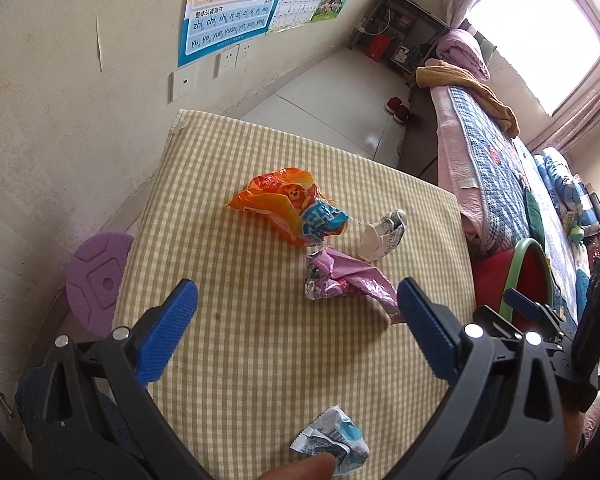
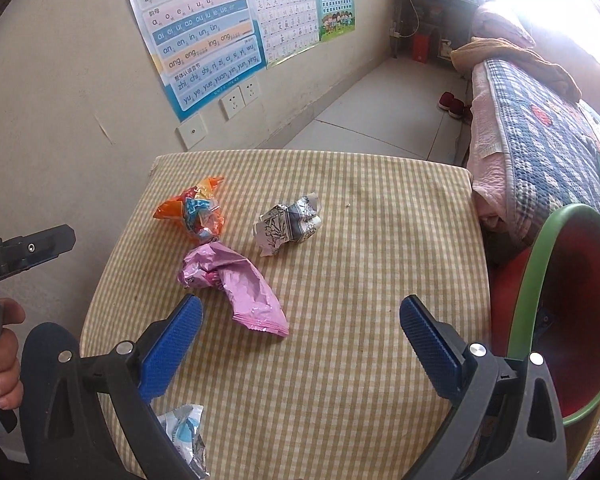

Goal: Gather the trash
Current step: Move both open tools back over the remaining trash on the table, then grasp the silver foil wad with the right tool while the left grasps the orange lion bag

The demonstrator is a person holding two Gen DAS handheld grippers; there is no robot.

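Left wrist view: our left gripper (image 1: pixel 296 304) hangs over the checked table (image 1: pixel 260 360), jaws spread wide, nothing between them. Pink wrapper (image 1: pixel 348 280) sits just ahead, its tail running up to the right pad. Orange wrapper (image 1: pixel 288 204) and crumpled printed paper (image 1: pixel 382 232) lie beyond it; blue-white wrapper (image 1: pixel 332 440) sits at the near edge, low in frame between the gripper's frame arms. Red bin (image 1: pixel 512 280) with a green rim stands off the table's right side, the right gripper's body partly in front of it

Risk as we judge it: thin foil lies flat on cloth, so the pads could pinch cloth with it or slide the wrapper off the edge. The near wrapper is easy to miss and easy to knock down

Right wrist view: our right gripper (image 2: pixel 300 320) also hangs above the table with jaws fully apart and empty, tilted down and forward. Pink wrapper lies between the pads' line and the far trash, closer to the left pad. Bin rim is right beside the right pad, so a fast swing could clip it. At the left edge a hand (image 2: pixel 0 356) wraps the other gripper's handle, fingers curled on the trigger
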